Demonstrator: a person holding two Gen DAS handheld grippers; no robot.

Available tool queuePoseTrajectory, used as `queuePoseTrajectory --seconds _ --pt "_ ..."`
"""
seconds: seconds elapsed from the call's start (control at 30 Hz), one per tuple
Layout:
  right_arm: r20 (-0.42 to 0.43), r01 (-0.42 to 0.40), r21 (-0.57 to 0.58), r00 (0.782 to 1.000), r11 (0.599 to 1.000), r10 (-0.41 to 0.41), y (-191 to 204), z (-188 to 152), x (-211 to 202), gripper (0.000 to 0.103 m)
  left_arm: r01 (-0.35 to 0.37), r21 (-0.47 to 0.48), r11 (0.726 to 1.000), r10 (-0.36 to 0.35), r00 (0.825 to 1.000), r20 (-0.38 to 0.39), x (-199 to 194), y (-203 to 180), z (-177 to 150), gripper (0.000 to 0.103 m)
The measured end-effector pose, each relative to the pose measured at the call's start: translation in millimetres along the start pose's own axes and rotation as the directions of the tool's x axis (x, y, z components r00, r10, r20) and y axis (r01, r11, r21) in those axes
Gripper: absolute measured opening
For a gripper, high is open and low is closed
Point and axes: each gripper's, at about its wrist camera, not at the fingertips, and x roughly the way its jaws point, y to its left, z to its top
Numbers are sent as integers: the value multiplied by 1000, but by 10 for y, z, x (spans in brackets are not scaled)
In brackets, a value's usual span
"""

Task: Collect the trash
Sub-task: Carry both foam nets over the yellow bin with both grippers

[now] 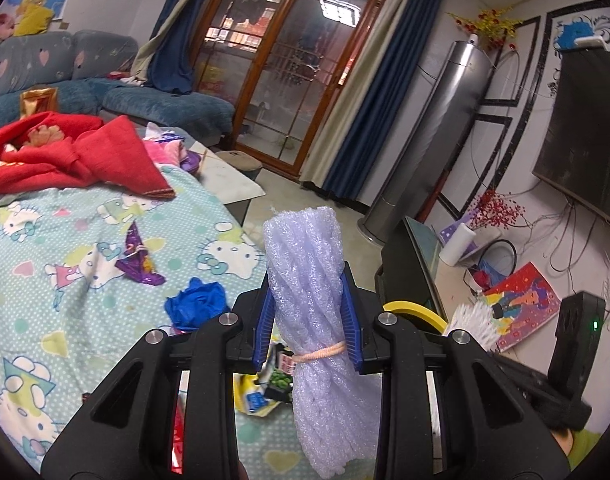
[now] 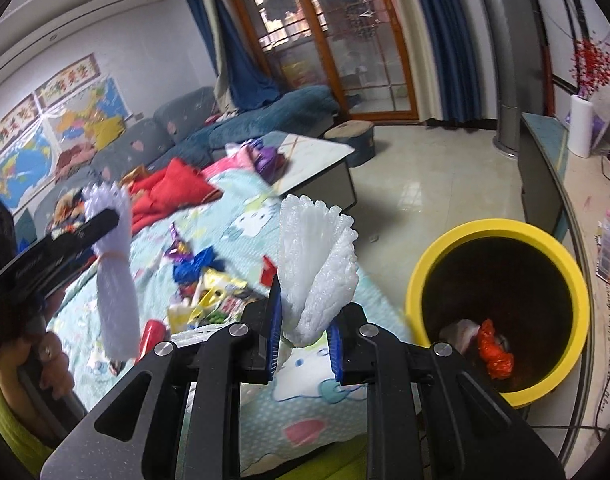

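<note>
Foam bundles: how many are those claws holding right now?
2. One tied foam bundle sits in the left claw; a fanned-out foam bundle is in the right claw. Others may be hidden.

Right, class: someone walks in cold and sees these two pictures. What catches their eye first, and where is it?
Most striking is the foam: the left gripper clamps a rolled foam bundle tied with a rubber band, and the right gripper pinches a fanned white foam sheet. Next comes the yellow-rimmed bin on the floor at the right, with a red scrap inside. Behind lies the Hello Kitty cloth, strewn with wrappers.
</note>
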Motion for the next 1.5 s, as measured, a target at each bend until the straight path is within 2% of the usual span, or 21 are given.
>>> queuePoseTrajectory --seconds 0.37,0.73,1.23,1.5 --pt "81 71 72 994 995 -77 -388 139 -172 19 61 73 996 -60 998 -19 121 -365 -94 23" --pt "124 124 156 982 980 -144 -790 168 -330 19 121 151 981 -112 991 -66 327 -772 -270 23" --pt "115 190 282 967 940 -229 -1347 70 -407 19 187 264 946 -164 981 -107 659 -1361 -491 23" --pt "103 284 305 939 909 -328 -1557 -21 -375 19 219 290 932 -185 973 -139 922 -1566 -600 23"
